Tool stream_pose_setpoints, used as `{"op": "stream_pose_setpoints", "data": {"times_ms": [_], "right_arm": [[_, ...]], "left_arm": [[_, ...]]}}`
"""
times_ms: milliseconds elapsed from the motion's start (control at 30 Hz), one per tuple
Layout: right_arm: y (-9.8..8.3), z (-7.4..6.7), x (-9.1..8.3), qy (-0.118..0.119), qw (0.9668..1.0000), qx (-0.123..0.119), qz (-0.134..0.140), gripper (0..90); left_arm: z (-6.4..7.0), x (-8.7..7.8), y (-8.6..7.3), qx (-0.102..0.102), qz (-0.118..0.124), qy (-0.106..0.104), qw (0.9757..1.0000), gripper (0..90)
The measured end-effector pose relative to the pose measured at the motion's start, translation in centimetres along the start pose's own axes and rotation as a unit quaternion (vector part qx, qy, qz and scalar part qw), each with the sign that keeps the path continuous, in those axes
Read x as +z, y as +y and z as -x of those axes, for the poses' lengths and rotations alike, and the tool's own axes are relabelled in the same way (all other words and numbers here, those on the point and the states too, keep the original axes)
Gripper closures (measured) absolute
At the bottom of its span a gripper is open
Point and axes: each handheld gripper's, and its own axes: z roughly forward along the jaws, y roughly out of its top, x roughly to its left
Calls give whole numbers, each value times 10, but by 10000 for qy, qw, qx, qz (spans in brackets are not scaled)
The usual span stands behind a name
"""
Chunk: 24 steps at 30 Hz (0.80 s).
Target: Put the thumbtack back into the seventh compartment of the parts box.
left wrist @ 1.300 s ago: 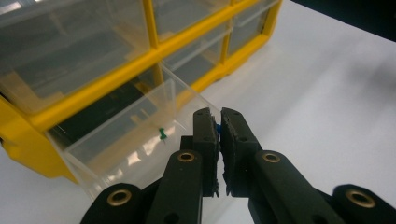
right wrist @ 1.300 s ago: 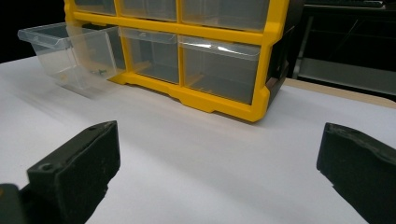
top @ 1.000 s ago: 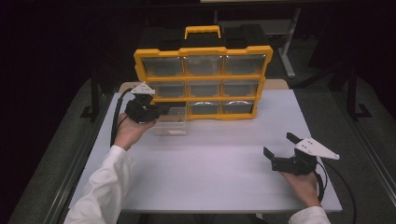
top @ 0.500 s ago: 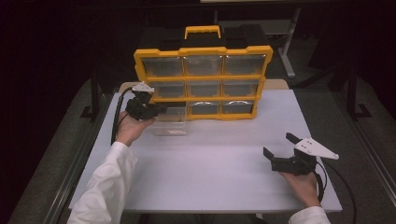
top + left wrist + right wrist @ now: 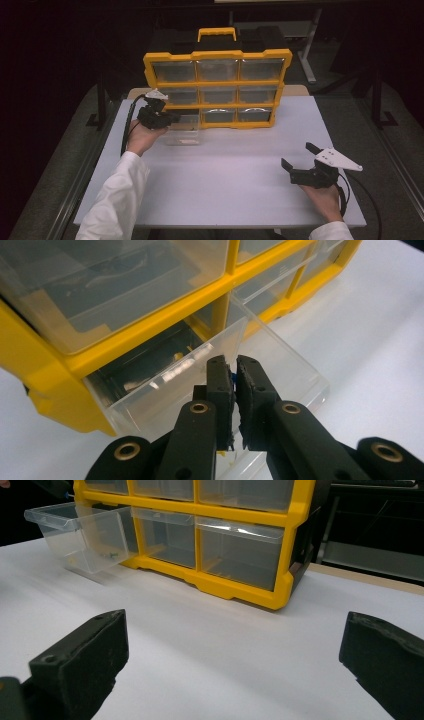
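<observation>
Clear drawer (image 5: 182,131), bottom-left of yellow organiser (image 5: 217,87): left gripper (image 5: 235,372) fingers pinch its front wall; pull straight, level; right gripper (image 5: 300,162) fingers wide, idle.

Drawer (image 5: 210,385) contents: small bits on the floor, too small to identify; in the right gripper view a greenish speck (image 5: 107,555), unclear.
Item in left tool (image 5: 234,375): a blue sliver between the pads, mostly hidden by them.
Organizer (image 5: 217,87) bins: lids glare, contents unreadable.
Organizer, left gripper view: cut off at the top and left edges.
Right tool (image 5: 235,655): both jaws cut off by the bottom edge.
Room behind the desk (image 5: 225,180): dark, indistinct.
</observation>
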Motion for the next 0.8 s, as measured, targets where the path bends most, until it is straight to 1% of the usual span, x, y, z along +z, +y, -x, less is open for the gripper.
{"op": "stream_pose_setpoints", "data": {"times_ms": [67,100,167,200,233,267,300,333,367,400,433,467,500,533,567,600,633,667,700,733,767,800], "right_arm": [[0,0,0,-7,10000,13,13,0],[0,1,0,-9,10000,13,5,0],[0,1,0,-7,10000,14,-7,0],[0,1,0,-7,10000,14,-7,0],[0,1,0,-6,10000,18,-9,0],[-1,1,0,-1,10000,22,-15,0],[-1,1,0,-1,10000,22,-15,0],[-1,1,0,-1,10000,20,-17,0],[-1,1,0,-1,10000,20,-17,0],[-1,1,0,0,10000,17,-16,0],[-1,1,0,0,10000,17,-16,0],[-1,1,1,0,10000,24,-19,0],[-1,1,1,0,10000,24,-19,0],[-1,1,0,-2,10000,29,-19,0],[-1,1,0,-2,10000,29,-19,0],[-1,1,0,-3,10000,27,-12,0],[-1,1,0,-3,10000,27,-12,0],[-1,1,0,-9,10000,29,-9,0],[-1,1,0,-9,10000,29,-9,0],[-1,1,0,-13,10000,36,-8,0],[-1,1,0,-13,10000,36,-8,0],[-1,1,0,-15,10000,43,-13,0]], "left_arm": [[0,3,0,-16,-31,-21,10000,842],[0,4,-1,-45,-47,-53,10000,812],[0,6,-2,-84,-60,-161,9998,709],[0,6,-2,-84,-60,-161,9998,660],[0,7,-3,-104,-76,-249,9996,660],[-1,7,-4,-111,-86,-318,9994,506],[-1,7,-4,-111,-86,-318,9994,448],[-1,6,-6,-165,81,-272,9995,378],[-1,6,-6,-165,81,-272,9995,330],[-3,3,-8,-324,268,-265,9988,282],[-3,3,-8,-324,268,-265,9988,234],[-5,0,-10,-478,409,-254,9977,189],[-5,0,-10,-478,409,-254,9977,178],[-9,-3,-13,-595,443,-365,9966,178],[-9,-3,-13,-595,443,-365,9966,173],[-10,-5,-18,-691,595,-452,9948,163],[-10,-5,-18,-691,595,-452,9948,148],[-11,-6,-20,-736,652,-482,9940,127],[-11,-7,-23,-748,689,-462,9937,127],[-10,-8,-27,-742,768,-407,9935,56],[-10,-8,-27,-742,768,-407,9935,23],[-9,-9,-31,-777,781,-431,9930,8]]}}
